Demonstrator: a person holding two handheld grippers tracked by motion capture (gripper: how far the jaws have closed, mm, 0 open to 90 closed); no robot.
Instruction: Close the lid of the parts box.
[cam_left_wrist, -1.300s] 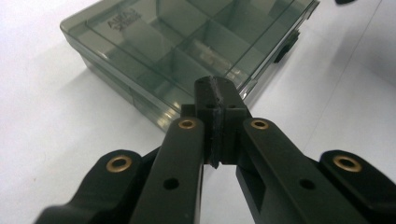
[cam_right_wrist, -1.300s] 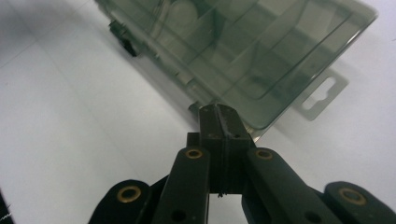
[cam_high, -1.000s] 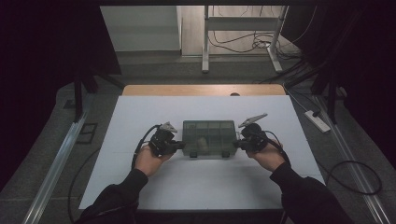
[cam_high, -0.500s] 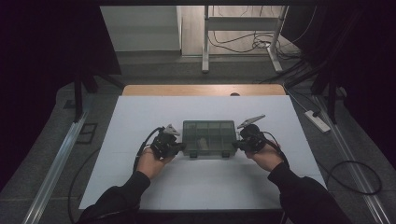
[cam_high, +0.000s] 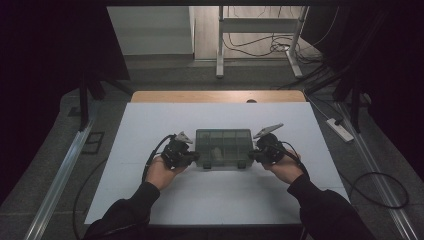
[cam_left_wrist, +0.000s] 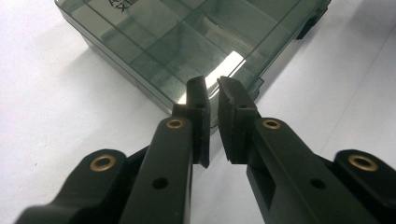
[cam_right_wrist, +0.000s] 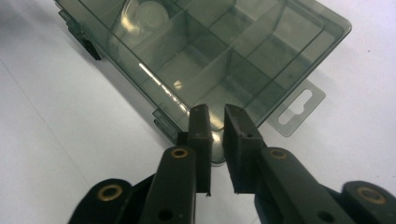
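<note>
I have both tongs, left tongs (cam_left_wrist: 212, 84) and right tongs (cam_right_wrist: 217, 112), just parting, pinching nothing, at the smoky translucent plastic compartment box (cam_high: 223, 146); I back off level, leaving it undisturbed.

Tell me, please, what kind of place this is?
Probably a lab or workshop set up for recording. A white table stands on a grey floor, loose cables lie near a metal stand, and a power strip sits beside the table.

High view: above table's near edge, facing 12 o'clock, far. Gripper views: close, looking in from opposite ends; all share box (cam_high: 223, 148).
</note>
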